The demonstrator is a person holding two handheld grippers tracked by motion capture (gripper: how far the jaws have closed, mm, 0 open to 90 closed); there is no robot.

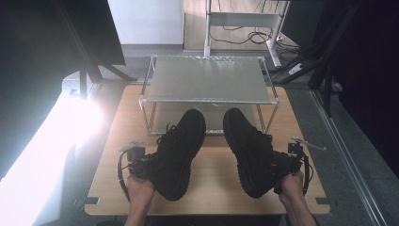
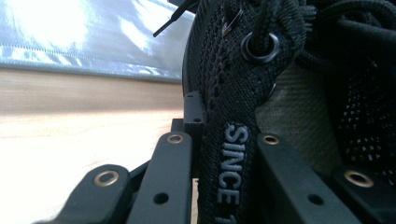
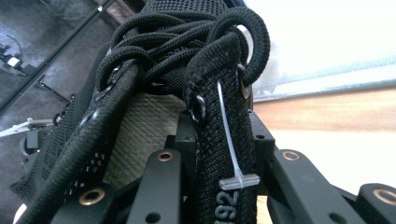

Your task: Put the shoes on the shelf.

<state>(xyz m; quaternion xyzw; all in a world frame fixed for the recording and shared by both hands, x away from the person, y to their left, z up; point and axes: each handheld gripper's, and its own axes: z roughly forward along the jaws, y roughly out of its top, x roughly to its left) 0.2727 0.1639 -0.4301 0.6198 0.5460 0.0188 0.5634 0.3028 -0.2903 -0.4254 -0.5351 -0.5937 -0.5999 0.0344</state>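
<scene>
Two black knit lace-up shoes hang above the wooden table (image 1: pixel 214 190), toes pointing away toward the shelf. The left shoe (image 1: pixel 181 150) is held at its collar by my left gripper (image 1: pixel 143 165). My right gripper (image 1: pixel 283 163) holds the right shoe (image 1: pixel 247 148) the same way. In the left gripper view the jaws are shut on the left shoe's collar edge (image 2: pixel 231 154), which bears the word "SINCE". In the right gripper view the jaws pinch the right shoe's collar edge (image 3: pixel 224 154), which carries a clear plastic tag pin (image 3: pixel 238 181).
A metal-framed shelf (image 1: pixel 207 80) with a frosted top stands at the far half of the table, with an open space under it. Strong glare (image 1: pixel 56 141) washes out the left side. White desk legs (image 1: pixel 207 28) and cables lie on the floor behind.
</scene>
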